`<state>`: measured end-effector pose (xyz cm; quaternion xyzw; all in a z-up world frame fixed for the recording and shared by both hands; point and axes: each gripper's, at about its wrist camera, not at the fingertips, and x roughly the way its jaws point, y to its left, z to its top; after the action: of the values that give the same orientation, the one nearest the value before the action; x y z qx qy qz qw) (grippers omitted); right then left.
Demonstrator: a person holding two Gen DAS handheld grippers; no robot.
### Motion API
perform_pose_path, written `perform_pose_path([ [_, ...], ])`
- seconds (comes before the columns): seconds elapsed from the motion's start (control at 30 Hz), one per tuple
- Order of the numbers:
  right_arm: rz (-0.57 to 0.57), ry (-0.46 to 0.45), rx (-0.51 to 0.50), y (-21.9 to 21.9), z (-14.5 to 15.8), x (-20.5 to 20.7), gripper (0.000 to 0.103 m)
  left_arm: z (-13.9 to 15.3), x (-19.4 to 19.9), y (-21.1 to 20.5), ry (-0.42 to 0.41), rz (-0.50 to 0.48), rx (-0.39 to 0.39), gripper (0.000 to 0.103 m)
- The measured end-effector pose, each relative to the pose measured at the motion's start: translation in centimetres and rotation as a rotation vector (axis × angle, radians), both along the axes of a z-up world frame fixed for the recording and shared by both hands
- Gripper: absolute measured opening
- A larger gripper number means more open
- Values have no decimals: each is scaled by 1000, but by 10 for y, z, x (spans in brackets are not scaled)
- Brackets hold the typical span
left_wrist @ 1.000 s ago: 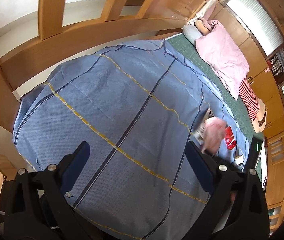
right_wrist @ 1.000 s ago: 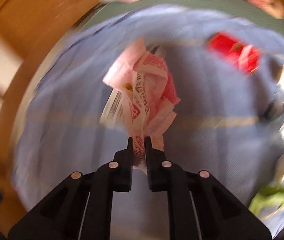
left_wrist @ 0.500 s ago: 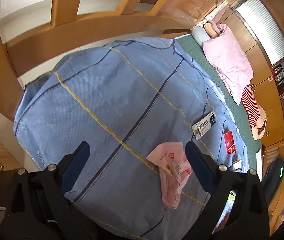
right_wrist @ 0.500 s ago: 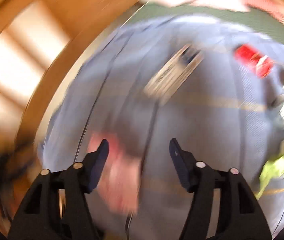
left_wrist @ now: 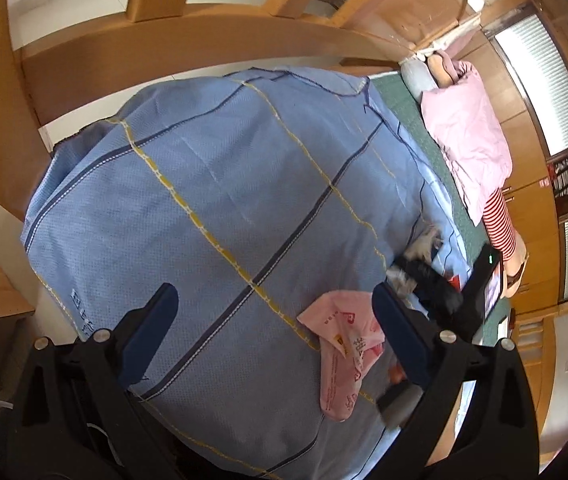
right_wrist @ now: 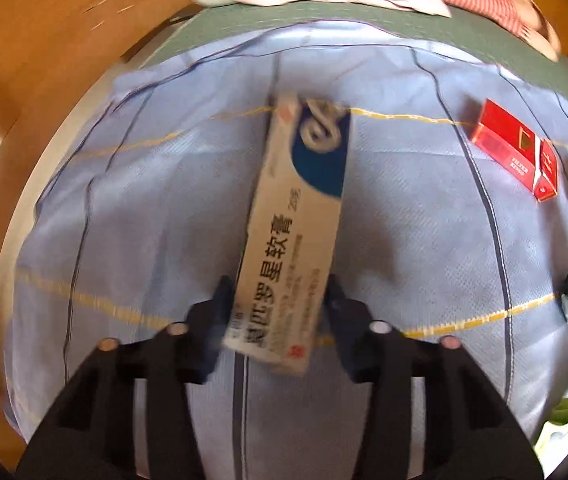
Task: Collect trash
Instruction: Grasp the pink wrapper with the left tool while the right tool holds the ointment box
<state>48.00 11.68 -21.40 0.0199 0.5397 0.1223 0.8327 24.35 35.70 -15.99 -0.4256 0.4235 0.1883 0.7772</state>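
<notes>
Box [right_wrist: 295,232] lies lengthwise between my right claw [right_wrist: 276,300] fingers, flat on the blue cloth [right_wrist: 403,240] over the bed. It is a long white carton with a blue patch at the far end and printed characters along it. The claw's jaws are closing, one on each long side of the near end; the view is blurred, and I see no pad pressing the card yet. I judge the carton light, stiff along its length, and easy to crush across the width if squeezed hard. Best hold is across the narrow width near the near end or middle, light pressure; the smooth card may slip or swing if pinched only at the tip.

Left claw [left_wrist: 276,320] hangs spread wide over the cloth, holding nothing. Pink wrapper [left_wrist: 343,344] lies crumpled just inside its right finger [left_wrist: 399,340]: soft, thin film, near weightless, will fold in any pinch, so take it at the bunched part.

Red pack [right_wrist: 515,156] rests well to the right of the box, lid ajar. Not yet collected. More litter sits at the cloth's right edge; I cannot tell what.
</notes>
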Motion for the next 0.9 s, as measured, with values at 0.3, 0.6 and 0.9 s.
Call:
perform_pose_path([
  [0.3,114,195,87,-34,3,-108,41,-12,16,-14,53,-94,2,98],
  [0.6,-313,-180,65,-104,90,-201,40,-47,66,-98,141,-488,43,98],
  [0.9,-332,128,154,-109,38,-182,49,-61,71,-134,152,-603,198,46],
])
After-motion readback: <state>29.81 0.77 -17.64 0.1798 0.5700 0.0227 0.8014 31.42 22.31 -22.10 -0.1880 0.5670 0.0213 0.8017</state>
